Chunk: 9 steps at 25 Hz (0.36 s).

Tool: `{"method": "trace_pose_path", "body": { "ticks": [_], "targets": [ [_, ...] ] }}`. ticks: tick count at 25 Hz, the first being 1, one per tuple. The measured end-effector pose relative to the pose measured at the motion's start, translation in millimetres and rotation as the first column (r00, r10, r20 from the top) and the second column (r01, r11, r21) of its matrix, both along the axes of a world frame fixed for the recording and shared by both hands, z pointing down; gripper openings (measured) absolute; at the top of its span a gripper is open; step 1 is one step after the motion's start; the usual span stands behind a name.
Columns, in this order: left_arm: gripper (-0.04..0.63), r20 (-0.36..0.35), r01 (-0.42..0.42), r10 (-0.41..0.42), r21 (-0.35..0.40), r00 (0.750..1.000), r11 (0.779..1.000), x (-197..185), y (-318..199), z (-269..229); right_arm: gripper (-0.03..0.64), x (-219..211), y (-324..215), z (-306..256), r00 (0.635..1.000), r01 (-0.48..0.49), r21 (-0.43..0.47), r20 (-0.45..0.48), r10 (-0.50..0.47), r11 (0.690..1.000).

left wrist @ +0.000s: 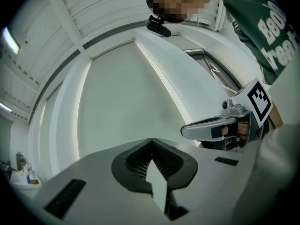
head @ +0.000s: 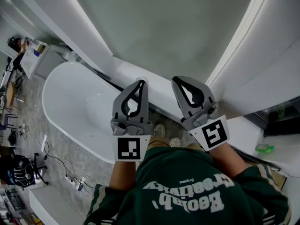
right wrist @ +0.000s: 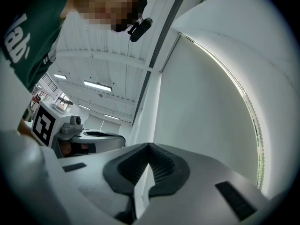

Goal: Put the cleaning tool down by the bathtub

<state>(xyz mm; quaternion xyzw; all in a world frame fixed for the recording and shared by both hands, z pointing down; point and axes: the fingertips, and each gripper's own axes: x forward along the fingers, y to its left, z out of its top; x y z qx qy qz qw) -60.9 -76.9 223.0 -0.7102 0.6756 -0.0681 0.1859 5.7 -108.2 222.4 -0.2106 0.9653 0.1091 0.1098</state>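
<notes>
The white oval bathtub (head: 70, 107) lies at the left of the head view, on a marbled floor. My left gripper (head: 139, 83) and right gripper (head: 175, 80) are held side by side in front of a person's green sweatshirt, over the tub's right end. Both are shut with nothing between their jaws. In the left gripper view my left gripper (left wrist: 151, 141) points up at a pale wall, with the right gripper (left wrist: 186, 131) beside it. In the right gripper view my right gripper (right wrist: 149, 145) faces a curved white wall. A small green thing (head: 263, 147) lies on the white counter; I cannot tell what it is.
A cluttered shelf (head: 29, 48) stands at the far left beyond the tub. Cables (head: 61, 165) and a black bag (head: 16, 170) lie on the floor at lower left. A white counter (head: 248, 135) with a dark panel (head: 281, 116) runs at the right. The person's shoes (head: 160, 129) stand beside the tub.
</notes>
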Motion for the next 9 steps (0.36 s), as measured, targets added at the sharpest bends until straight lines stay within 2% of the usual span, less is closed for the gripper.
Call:
{"method": "trace_pose_path", "body": {
  "ticks": [9],
  "targets": [
    [0.010, 0.004, -0.003, 0.003, -0.010, 1.000, 1.000, 1.3, -3.2, 1.1, 0.015, -0.2, -3.1, -1.5, 1.000, -0.005, 0.009, 0.019, 0.004, 1.000]
  ]
}}
